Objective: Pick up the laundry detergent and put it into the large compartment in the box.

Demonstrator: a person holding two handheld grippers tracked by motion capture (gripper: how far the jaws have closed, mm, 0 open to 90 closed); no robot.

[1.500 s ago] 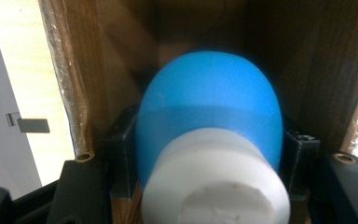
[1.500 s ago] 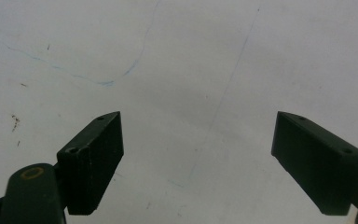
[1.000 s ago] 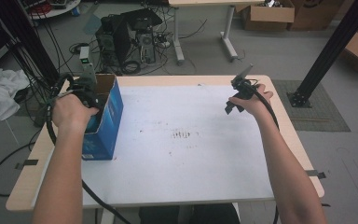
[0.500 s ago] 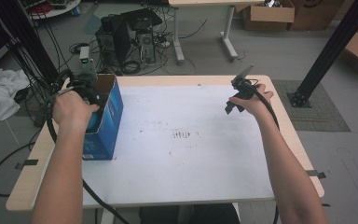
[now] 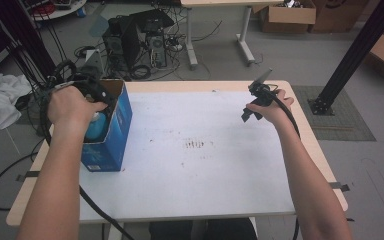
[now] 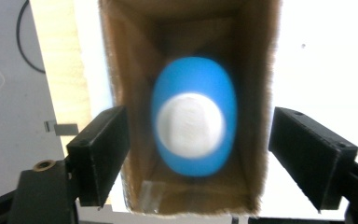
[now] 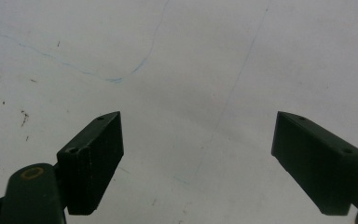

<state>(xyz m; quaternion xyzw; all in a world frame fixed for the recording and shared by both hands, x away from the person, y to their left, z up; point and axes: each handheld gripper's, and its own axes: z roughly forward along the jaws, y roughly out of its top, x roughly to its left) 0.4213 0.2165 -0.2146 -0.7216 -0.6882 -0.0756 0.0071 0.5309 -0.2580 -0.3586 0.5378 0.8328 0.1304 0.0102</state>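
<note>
Left claw (image 6: 196, 154) above open blue cardboard box (image 5: 111, 132) at left edge of white surface (image 5: 205, 170). Jaws just been opening, now apart, nothing gripped. Blue egg-shaped object with white round patch (image 6: 193, 116) lies inside box, below jaws, clear of pads. Judgement: drop into box done, release complete; left hand's withdrawal remains. Right claw (image 7: 196, 158) wide open, empty, hovering over bare surface at right, idle.

Lab: computer towers (image 5: 137, 42), cables (image 5: 10, 165).
</note>
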